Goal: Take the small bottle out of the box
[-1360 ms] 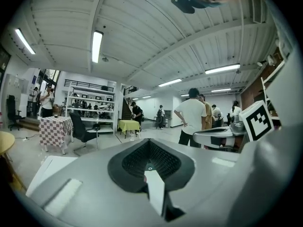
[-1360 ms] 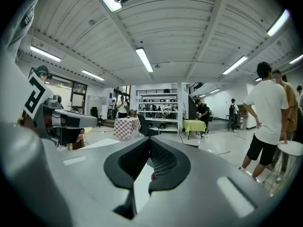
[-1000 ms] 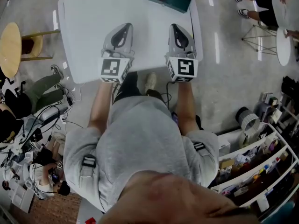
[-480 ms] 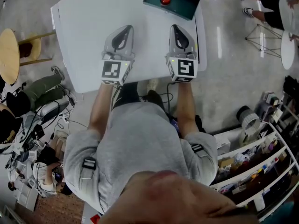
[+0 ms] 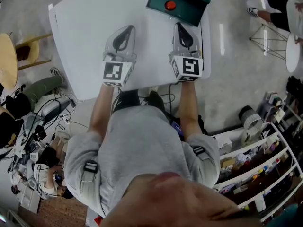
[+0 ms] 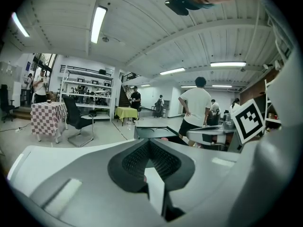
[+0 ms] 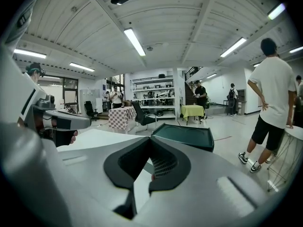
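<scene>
Looking down in the head view, a white table [image 5: 85, 27] lies bare except for a dark green box [image 5: 182, 14] at the table's far right edge. The small bottle [image 5: 170, 5] stands inside that box and shows only a round red top. The left tongs [image 5: 126, 28] and right tongs [image 5: 179, 24] hang side by side over the table's near half, pointing at its far edge, with the right pair close before the box. Grey concrete floor [image 5: 236, 89] surrounds the table, with a round wooden top [image 5: 7, 56] to the table's left, tangled cables [image 5: 38, 126] off its near left corner, and stocked shelves [image 5: 265, 164] off its near right. In the left gripper view the left tongs [image 6: 149, 142] are closed tip to tip with nothing between them, and the box [image 6: 147, 131] sits low just beyond. Past the table stand a chequered cloth [image 6: 45, 115], a black office chair [image 6: 75, 119] and a standing person in a white shirt [image 6: 196, 103], under a ribbed white ceiling with strip lights [image 6: 98, 25]. In the right gripper view the right tongs [image 7: 150, 140] are likewise pinched together and empty. The box [image 7: 184, 136] rests ahead on the table [image 7: 94, 138], and a yellow-draped stand [image 7: 191, 110] lies beyond the table.
</scene>
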Tool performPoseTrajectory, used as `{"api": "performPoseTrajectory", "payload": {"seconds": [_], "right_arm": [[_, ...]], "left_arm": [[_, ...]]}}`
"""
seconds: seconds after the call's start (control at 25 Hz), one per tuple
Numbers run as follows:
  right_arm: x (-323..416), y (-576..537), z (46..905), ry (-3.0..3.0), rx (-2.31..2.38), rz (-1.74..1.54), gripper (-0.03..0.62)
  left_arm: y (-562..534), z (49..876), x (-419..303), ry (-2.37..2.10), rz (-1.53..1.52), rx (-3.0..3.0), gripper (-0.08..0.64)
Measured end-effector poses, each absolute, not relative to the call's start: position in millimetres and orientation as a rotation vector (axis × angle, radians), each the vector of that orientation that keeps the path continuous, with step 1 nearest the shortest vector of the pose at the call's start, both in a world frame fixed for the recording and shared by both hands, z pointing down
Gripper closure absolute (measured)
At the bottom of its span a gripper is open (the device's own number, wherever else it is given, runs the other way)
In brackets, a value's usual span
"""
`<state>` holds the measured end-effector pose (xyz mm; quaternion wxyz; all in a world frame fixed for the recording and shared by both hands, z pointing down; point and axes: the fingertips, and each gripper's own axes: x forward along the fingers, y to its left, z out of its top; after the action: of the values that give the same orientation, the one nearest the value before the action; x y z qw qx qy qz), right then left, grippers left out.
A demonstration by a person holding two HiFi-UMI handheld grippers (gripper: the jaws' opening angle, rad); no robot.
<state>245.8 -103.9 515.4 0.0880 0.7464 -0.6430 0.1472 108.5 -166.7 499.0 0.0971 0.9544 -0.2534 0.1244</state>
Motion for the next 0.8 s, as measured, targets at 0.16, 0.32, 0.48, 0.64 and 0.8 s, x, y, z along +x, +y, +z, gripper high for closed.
{"api": "performPoseTrajectory", "payload": {"seconds": [0.16,0.32,0.48,0.64,0.8], "right_arm": [[255.7,-113.5,516.5,-1.9,2.237,0.441,0.586],[261.6,-128.1,520.4,-1.919,2.223,0.464,0.51],[266.2,-142.6,524.1,-1.906,2.219,0.456,0.47],[269.9,-152.5,535.5,-1.869,2.197,0.492,0.417],[275.8,-157.9,547.3,-1.824,2.185,0.514,0.4]], "left_arm": [[-167.9,500.2,111.8,-0.753,0.356,2.82,0.549],[-173.6,502.4,114.7,-0.758,0.354,2.812,0.549],[-179.2,504.8,116.4,-0.757,0.349,2.803,0.549],[-179.6,509.3,117.9,-0.753,0.359,2.792,0.549],[-178.6,511.7,119.3,-0.754,0.355,2.788,0.549]]}}
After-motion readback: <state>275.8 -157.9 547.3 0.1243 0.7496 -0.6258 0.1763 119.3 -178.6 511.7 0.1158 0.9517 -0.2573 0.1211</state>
